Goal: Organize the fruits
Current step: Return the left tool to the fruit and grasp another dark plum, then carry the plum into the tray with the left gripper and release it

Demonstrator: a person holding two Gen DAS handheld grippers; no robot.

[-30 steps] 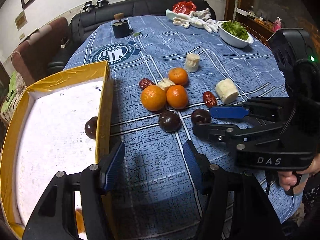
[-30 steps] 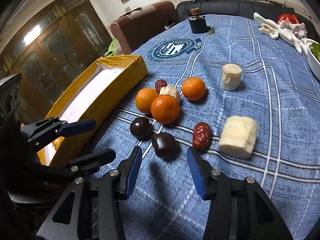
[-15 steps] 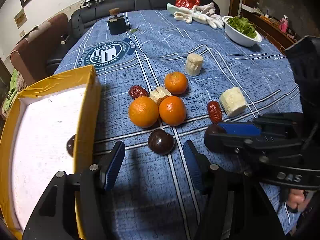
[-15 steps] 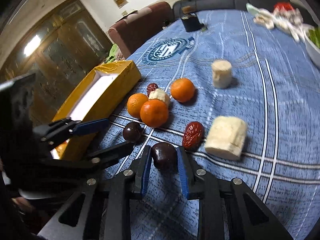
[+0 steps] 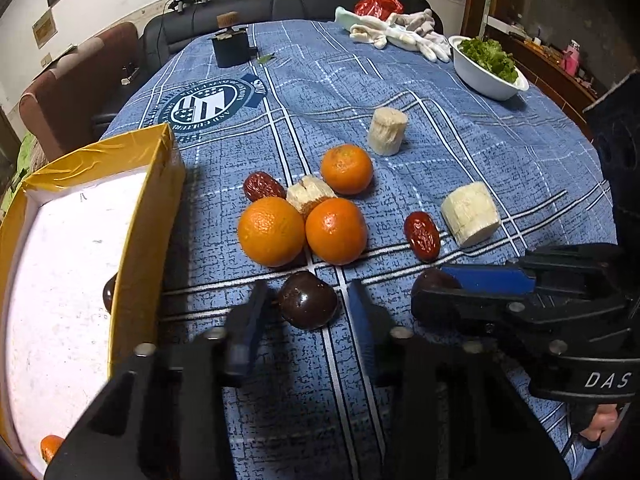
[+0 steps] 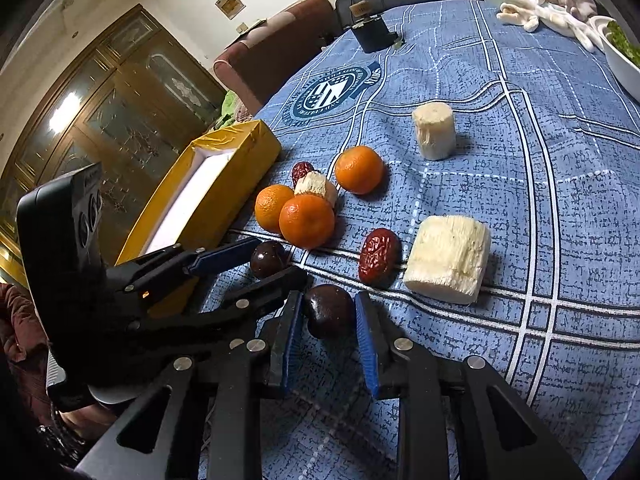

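On the blue cloth lie three oranges (image 5: 271,231), two red dates (image 5: 422,230) and pale peeled chunks (image 5: 470,214). A dark plum (image 5: 307,300) sits between the fingers of my left gripper (image 5: 306,292), whose jaws are closing. Thin gaps still show on both sides of the fruit. The right wrist view shows that gripper (image 6: 276,258) from the side. My right gripper (image 6: 327,300) is shut on a second dark plum (image 6: 330,312), which rests on the cloth. The yellow box (image 5: 136,216) at the left holds another plum (image 5: 108,292) and an orange.
A white bowl of greens (image 5: 488,68), white gloves (image 5: 396,34) and a small black holder (image 5: 230,48) stand at the far end of the table. Sofa seats lie beyond it. A hand (image 5: 600,424) holds the right gripper near the table's right edge.
My left gripper moved forward to the nearer plum and its jaws have narrowed around it. The right gripper shut on its plum and has stayed there.
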